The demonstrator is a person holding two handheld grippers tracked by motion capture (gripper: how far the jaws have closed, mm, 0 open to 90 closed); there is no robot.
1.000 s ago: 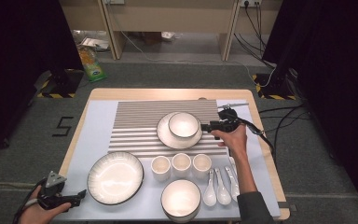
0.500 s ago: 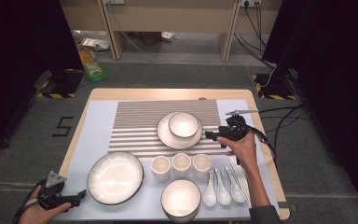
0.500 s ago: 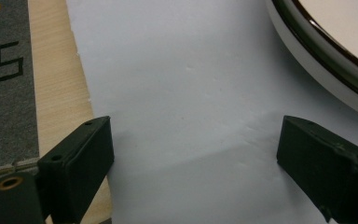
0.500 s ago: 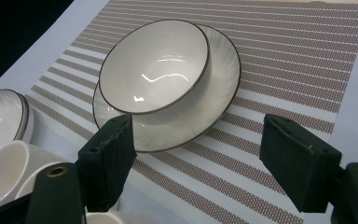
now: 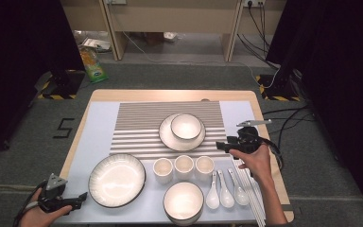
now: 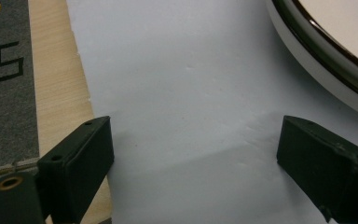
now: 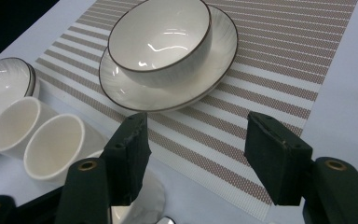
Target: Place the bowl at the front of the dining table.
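Observation:
A white bowl sits on a white plate in the middle of the striped placemat. My right gripper hovers just right of that plate, above the rightmost cup, pointing left. In the right gripper view the right gripper stands open with nothing between its jaws, and the bowl and plate lie ahead. My left gripper rests low at the table's near left corner. It is open over bare white cloth, beside the large plate.
The large ribbed plate lies near left. Three white cups stand in a row, with a second bowl in front of them. Three spoons and chopsticks lie near right, under the right forearm. A wooden table edge shows.
My right gripper has drawn back from beside the plate and bowl toward the near side, now over the rightmost cup. The left gripper has stayed put.

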